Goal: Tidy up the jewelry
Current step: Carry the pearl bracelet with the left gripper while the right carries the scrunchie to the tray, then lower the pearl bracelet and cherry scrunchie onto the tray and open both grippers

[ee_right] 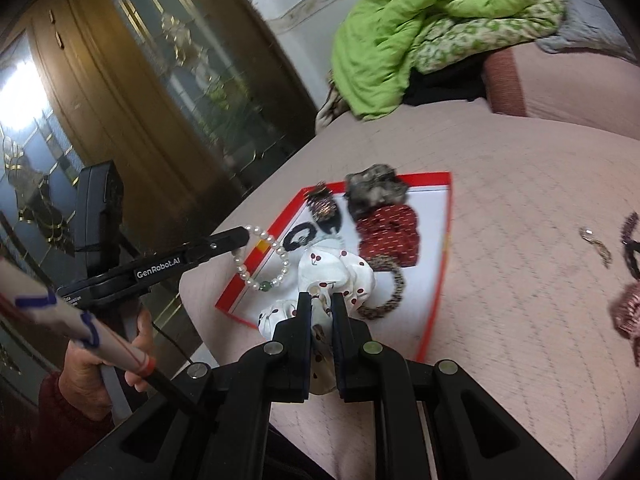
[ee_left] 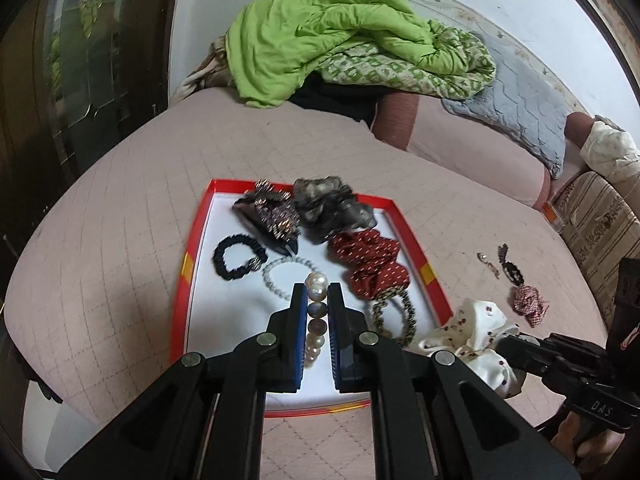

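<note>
- the red-rimmed tray [ee_left: 182, 280] sits on the pink quilted bed [ee_left: 120, 208] and already holds a good share of the pieces: a beaded hair claw [ee_left: 272, 212], a grey scrunchie [ee_left: 332, 208], a red dotted scrunchie [ee_left: 372, 264], a black hair tie [ee_left: 236, 258], a small clear-bead bracelet [ee_left: 280, 276] and a leopard-print hair tie [ee_left: 394, 316]
- the left gripper [ee_left: 317, 296] is clamped on a pearl bracelet [ee_left: 316, 312], which hangs from its tips; the right wrist view shows it raised at the tray's near left edge, not yet laid down
- the right gripper [ee_right: 321, 304] is pinched on a white cherry-print scrunchie [ee_right: 340, 272], bunched between its fingers and held over the near side of the tray
- so two items are in hand and look close to being placed, as far as one can judge
- out on the bed, well apart from the tray, lie a small silver chain piece [ee_left: 490, 264], a black clip [ee_left: 510, 268] and a pink checked scrunchie [ee_left: 530, 304]
- roughly two thirds along, by my estimate, with three loose pieces left to fetch
</note>
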`<action>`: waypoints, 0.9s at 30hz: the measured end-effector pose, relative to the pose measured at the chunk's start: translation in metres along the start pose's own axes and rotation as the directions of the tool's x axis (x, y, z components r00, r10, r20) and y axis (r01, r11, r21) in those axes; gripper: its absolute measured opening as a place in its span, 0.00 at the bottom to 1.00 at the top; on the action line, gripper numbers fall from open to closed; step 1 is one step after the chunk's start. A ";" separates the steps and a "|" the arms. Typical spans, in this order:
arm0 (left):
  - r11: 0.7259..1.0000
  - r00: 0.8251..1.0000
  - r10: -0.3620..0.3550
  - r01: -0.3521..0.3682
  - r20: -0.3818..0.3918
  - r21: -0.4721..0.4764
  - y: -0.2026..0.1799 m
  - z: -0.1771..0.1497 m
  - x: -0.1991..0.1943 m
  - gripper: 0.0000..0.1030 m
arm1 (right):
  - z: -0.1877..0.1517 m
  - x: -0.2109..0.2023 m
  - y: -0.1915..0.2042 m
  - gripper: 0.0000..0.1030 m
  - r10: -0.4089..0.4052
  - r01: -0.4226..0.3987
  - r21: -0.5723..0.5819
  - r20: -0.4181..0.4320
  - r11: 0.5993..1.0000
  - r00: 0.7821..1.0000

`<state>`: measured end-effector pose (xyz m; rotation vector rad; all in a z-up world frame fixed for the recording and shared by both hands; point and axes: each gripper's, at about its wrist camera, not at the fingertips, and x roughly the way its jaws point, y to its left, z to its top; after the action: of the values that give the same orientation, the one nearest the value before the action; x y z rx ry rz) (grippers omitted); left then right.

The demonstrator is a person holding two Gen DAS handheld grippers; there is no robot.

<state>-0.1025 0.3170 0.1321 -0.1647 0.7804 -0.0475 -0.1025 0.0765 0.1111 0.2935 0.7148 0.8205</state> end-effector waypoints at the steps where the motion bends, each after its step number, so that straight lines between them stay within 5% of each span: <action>1: 1.000 1.000 0.001 -0.001 -0.007 0.000 0.002 -0.002 0.003 0.09 | 0.001 0.006 0.003 0.11 0.005 -0.005 -0.003 -0.010 1.000 1.000; 27: 0.997 0.995 0.075 -0.075 -0.064 0.002 0.040 -0.020 0.041 0.09 | 0.007 0.098 0.014 0.12 -0.067 0.062 -0.035 -0.148 0.997 0.987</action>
<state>-0.0878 0.3499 0.0828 -0.1345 0.8503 0.0183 -0.0602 0.1597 0.0779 0.1815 0.8471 0.7965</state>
